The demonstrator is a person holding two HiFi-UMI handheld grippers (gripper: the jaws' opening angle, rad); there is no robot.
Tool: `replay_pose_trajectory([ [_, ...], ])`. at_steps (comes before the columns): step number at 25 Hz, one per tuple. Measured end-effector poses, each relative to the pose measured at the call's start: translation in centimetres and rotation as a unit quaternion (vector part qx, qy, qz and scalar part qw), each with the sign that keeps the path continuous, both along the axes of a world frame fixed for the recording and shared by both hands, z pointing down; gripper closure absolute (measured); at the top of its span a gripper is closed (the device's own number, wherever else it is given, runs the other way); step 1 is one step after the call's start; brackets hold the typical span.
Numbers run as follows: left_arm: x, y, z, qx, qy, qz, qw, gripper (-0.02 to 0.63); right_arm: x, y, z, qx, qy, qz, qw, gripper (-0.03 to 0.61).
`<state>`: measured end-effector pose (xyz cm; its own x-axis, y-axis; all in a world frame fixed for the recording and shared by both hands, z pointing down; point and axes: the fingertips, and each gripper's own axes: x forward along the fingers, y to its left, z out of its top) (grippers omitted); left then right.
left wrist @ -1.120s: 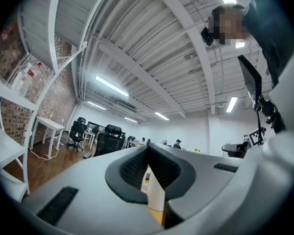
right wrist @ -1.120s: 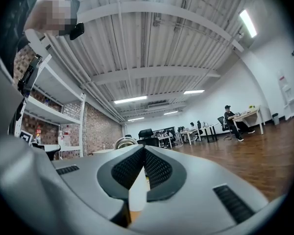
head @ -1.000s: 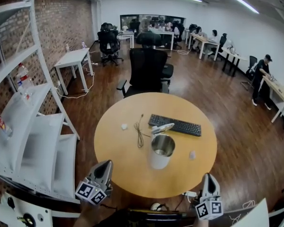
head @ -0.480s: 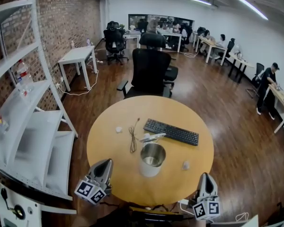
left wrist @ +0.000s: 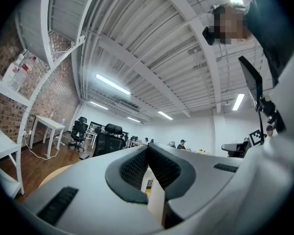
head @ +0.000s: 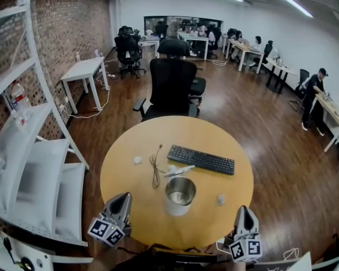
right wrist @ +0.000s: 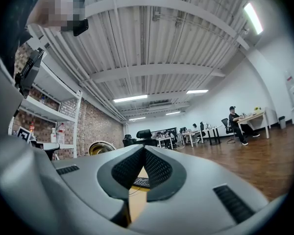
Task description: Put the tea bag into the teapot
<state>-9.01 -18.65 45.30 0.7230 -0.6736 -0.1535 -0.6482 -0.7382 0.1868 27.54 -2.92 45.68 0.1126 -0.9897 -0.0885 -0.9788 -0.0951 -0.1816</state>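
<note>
Head view: round wooden table (head: 130, 185) at frame centre. Teapot (head: 179, 195), open-topped metal w/ white body, stands upright just below the table's middle; a white piece (head: 179, 170) lies at its upper rim. Tea bag can't be ID'd for sure: a small white lump (head: 220, 199) lies on the tabletop right of the teapot, apart from it, and another white scrap (head: 137, 160) sits toward the table's left. Black keyboard (head: 200, 160) above the teapot, thin cable (head: 155, 168) to the keyboard's left. Left gripper (head: 123, 197) at lower left, right gripper (head: 244, 209) at lower right, both by the table's near edge, apart from the teapot. In each gripper's own view the jaws are pressed together at the tips w/ nothing btwn them. Black office chair (head: 172, 86) beyond the table; white shelving (head: 39, 168) at frame left.
</note>
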Motion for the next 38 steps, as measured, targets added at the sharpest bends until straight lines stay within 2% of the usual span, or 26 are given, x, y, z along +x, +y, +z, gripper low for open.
replay_pose_trajectory([
  [4,0.1,-1.7,0.0,0.002,-0.002,0.008,1.0,0.62,-0.4,-0.3,0.1,-0.011,0.011,0.012,1.0,0.572],
  [12,2.5,-2.2,1.9,-0.023,-0.012,0.046,0.9986,0.62,0.1,-0.2,2.2,-0.052,0.015,0.039,0.998,0.572],
  [19,4.8,-1.9,3.1,-0.043,-0.022,0.076,0.996,0.62,1.1,1.9,3.7,-0.095,0.018,0.065,0.993,0.572],
  [24,6.7,-2.0,3.7,-0.05,-0.03,0.097,0.9936,0.62,2.6,3.1,4.8,-0.107,0.012,0.087,0.99,0.572],
  [33,8.8,-3.1,6.2,-0.069,-0.056,0.111,0.9899,0.62,2.9,1.7,8.8,-0.166,0.012,0.085,0.982,0.572],
  [38,9.2,-3.9,7.9,-0.093,-0.062,0.113,0.9873,0.62,3.1,0.0,12.0,-0.205,0.0,0.08,0.976,0.571],
])
